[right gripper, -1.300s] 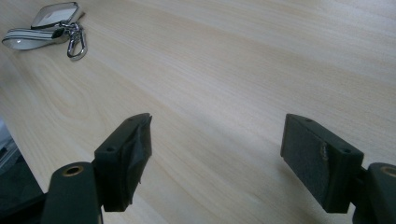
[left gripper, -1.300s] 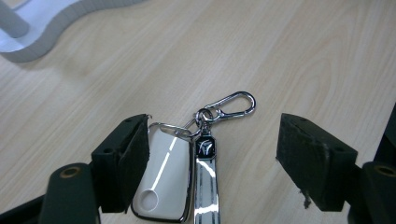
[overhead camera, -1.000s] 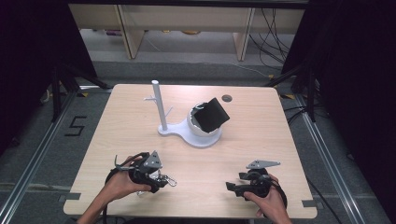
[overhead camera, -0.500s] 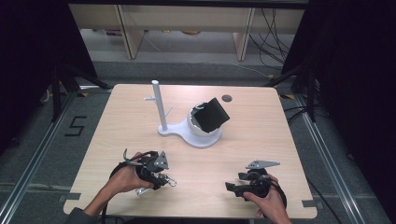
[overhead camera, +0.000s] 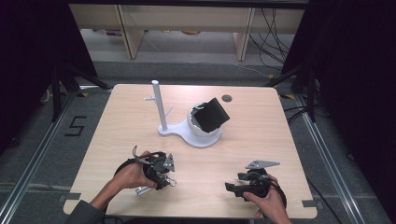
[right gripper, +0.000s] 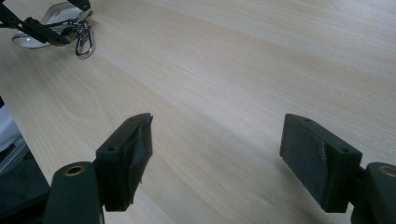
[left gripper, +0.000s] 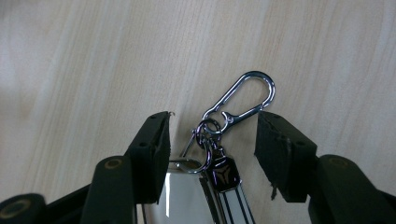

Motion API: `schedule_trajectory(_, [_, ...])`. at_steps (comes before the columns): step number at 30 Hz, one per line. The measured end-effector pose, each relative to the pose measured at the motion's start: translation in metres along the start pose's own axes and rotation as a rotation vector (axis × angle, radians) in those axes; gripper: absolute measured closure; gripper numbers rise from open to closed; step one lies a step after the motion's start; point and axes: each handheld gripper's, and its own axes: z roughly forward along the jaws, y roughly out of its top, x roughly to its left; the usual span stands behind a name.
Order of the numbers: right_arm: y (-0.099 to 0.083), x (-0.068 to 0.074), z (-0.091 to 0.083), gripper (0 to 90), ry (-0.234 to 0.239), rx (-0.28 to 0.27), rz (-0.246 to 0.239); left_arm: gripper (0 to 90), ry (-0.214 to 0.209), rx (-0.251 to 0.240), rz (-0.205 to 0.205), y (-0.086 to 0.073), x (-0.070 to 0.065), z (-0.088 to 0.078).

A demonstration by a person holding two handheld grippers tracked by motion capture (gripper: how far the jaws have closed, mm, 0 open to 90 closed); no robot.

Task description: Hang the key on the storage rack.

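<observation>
Overhead view of a pale wooden table [overhead camera: 116, 121] with the person seated at its near edge, a two-jaw gripper in each hand. The left gripper [overhead camera: 164, 176] lies low over the near-left part of the table, directly above a keychain [left gripper: 219, 154]. In the left gripper view this keychain consists of a silver carabiner clip [left gripper: 243, 100], a cluster of small split rings [left gripper: 205, 133], a dark tag [left gripper: 222, 173] on a striped strap, and a shiny metal plate [left gripper: 180, 193] partly hidden under the left jaw. The rings and tag lie between the two black jaws, which have just been closing around them; a gap remains on each side, so the pads do not yet press on the metal. The carabiner points away from the gripper, flat on the wood.

The right gripper [overhead camera: 233, 186] sits near the near-right edge, well apart from the keychain, its grey three-cornered plate [overhead camera: 262, 164] facing up. In the right gripper view its jaws stand wide apart over bare wood with nothing between them; the keychain and the tips of the left gripper appear far off in the upper left corner [right gripper: 81, 39].

Toward the middle of the table stands a white stand [overhead camera: 161, 112] comprising an upright post with short pegs on a flat base, and a bowl-shaped cup in which a black square object [overhead camera: 211, 114] rests tilted. A small dark disc [overhead camera: 227, 98] lies just beyond it on the table
</observation>
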Motion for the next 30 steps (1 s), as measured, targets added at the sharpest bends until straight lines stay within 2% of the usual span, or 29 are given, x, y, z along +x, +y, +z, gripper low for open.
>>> schedule_trajectory(1, [0.000,0.000,0.000,26.2,0.001,-0.001,-0.002,45.8,-0.005,0.006,0.004,0.001,0.000,0.000])
schedule_trajectory(2, [0.000,0.001,-0.001,26.2,0.000,-0.001,0.018,46.3,-0.005,0.023,0.017,0.002,0.000,0.002])
schedule_trajectory(4, [0.001,0.000,-0.001,26.2,0.001,0.001,0.008,47.0,-0.005,0.037,0.022,0.003,0.000,0.004])
schedule_trajectory(6, [0.000,0.000,-0.001,26.3,0.004,0.002,0.008,47.7,-0.011,0.043,0.023,0.004,0.000,0.005])
schedule_trajectory(7, [0.000,0.000,-0.001,26.3,0.011,-0.004,0.002,48.5,-0.010,0.048,0.041,0.005,0.001,0.006])
schedule_trajectory(9, [0.000,0.000,0.000,26.3,0.019,-0.012,0.013,49.5,-0.013,0.044,0.028,0.006,0.001,0.006])
schedule_trajectory(10, [0.000,-0.001,-0.001,26.3,0.008,-0.004,0.007,50.0,-0.016,0.049,0.041,0.008,0.001,0.007])
schedule_trajectory(13, [0.000,-0.001,0.000,26.3,0.019,-0.013,0.012,51.6,-0.025,0.058,0.051,0.010,0.001,0.007])
schedule_trajectory(14, [0.001,-0.001,-0.001,26.3,0.006,-0.001,0.003,52.3,-0.035,0.065,0.043,0.013,0.002,0.008])
schedule_trajectory(15, [0.001,-0.001,-0.001,26.3,0.006,-0.001,0.003,53.5,-0.035,0.065,0.043,0.013,0.002,0.008])
schedule_trajectory(17, [0.000,0.000,-0.001,26.3,0.023,-0.010,0.014,55.1,-0.061,0.071,0.018,0.015,0.004,0.009])
schedule_trajectory(19, [0.001,-0.001,-0.001,26.3,0.008,-0.002,0.005,56.1,-0.070,0.075,0.010,0.015,0.005,0.009])
schedule_trajectory(21, [0.000,-0.001,-0.001,26.3,0.012,-0.002,0.005,57.1,-0.088,0.090,-0.021,0.016,0.006,0.009])
schedule_trajectory(23, [0.000,-0.001,0.000,26.4,0.019,-0.012,0.006,62.1,-0.099,0.088,-0.031,0.015,0.009,0.009])
schedule_trajectory(25, [0.000,-0.001,-0.001,26.4,0.003,-0.006,0.003,62.8,-0.102,0.092,-0.032,0.015,0.010,0.009])
schedule_trajectory(27, [0.000,-0.001,-0.001,26.4,0.004,-0.005,0.004,67.4,-0.100,0.095,-0.042,0.015,0.011,0.009])
schedule_trajectory(28, [0.000,-0.001,-0.001,26.4,0.018,0.000,0.002,68.8,-0.106,0.117,-0.054,0.015,0.013,0.008])
schedule_trajectory(30, [0.000,-0.001,0.000,26.4,0.012,-0.003,0.000,70.9,-0.100,0.125,-0.057,0.017,0.013,0.009])
